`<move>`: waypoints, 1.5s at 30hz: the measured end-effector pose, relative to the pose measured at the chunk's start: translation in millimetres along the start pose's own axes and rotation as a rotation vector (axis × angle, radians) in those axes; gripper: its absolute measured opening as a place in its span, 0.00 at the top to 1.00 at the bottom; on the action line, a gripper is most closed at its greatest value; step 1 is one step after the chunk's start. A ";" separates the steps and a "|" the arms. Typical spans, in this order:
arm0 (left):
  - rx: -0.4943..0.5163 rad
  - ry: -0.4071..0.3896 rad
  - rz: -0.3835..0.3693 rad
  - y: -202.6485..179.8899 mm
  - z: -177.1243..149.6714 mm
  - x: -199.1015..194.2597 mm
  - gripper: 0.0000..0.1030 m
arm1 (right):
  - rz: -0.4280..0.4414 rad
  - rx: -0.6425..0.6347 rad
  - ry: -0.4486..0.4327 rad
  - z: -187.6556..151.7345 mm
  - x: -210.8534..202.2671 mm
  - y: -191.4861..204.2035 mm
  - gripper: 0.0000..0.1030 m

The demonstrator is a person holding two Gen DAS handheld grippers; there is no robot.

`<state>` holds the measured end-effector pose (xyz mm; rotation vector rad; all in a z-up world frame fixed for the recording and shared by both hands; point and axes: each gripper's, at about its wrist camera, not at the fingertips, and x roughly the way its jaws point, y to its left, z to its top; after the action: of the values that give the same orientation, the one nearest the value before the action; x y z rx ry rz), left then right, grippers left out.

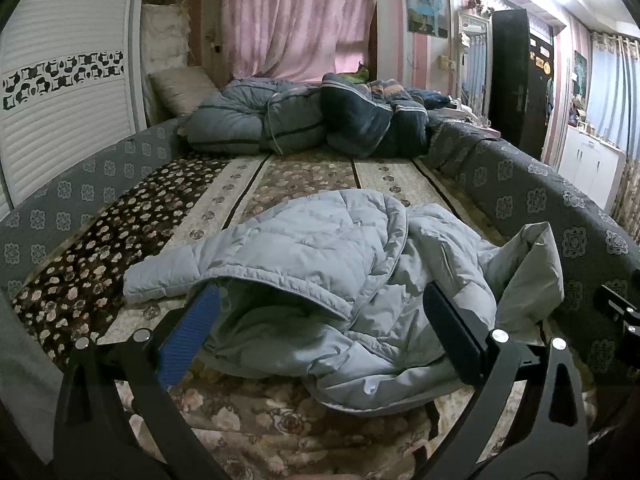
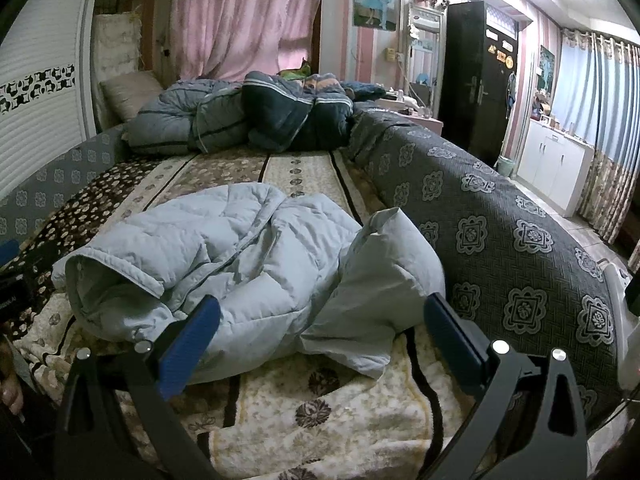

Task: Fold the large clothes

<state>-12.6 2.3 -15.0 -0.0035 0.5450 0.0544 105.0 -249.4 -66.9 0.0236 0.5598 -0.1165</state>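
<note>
A pale blue quilted down jacket [image 1: 320, 264] lies crumpled on the floral blanket [image 1: 248, 420] of the bed; it also shows in the right wrist view [image 2: 224, 256]. My left gripper [image 1: 320, 332] is open, its fingers held wide over the jacket's near edge and hood opening, holding nothing. My right gripper [image 2: 320, 340] is open over the jacket's near right part, where a sleeve [image 2: 380, 264] sticks up. The right gripper's body shows at the right edge of the left wrist view [image 1: 618, 308].
Bundled grey and dark blue duvets [image 1: 304, 120] and a pillow [image 1: 182, 88] lie at the head of the bed. A grey patterned bed cover [image 2: 500, 216] rises along the right side. A white wardrobe [image 1: 60, 88] stands left; a dark door [image 2: 476, 76] and white cabinet [image 2: 552, 164] stand right.
</note>
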 end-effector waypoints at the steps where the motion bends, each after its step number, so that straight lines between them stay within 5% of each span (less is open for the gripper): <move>1: 0.000 0.001 -0.001 -0.1 0.0 0.2 0.03 | 0.001 0.000 -0.002 -0.1 -0.1 0.1 0.02; 31: -0.001 0.007 0.025 2.6 -4.7 6.9 0.03 | 0.007 0.001 0.009 -2.6 1.8 2.3 0.02; 37: 0.016 0.042 0.039 -2.9 -3.3 14.9 0.03 | 0.009 0.021 -0.043 2.5 -13.8 3.2 0.02; 45: 0.041 -0.036 0.037 -9.1 2.1 -20.0 0.03 | 0.036 0.066 -0.071 12.2 -38.6 0.0 0.02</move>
<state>-28.2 -7.8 -2.9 0.0472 0.5100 0.0793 79.1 -246.1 -36.1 0.0933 0.4844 -0.0999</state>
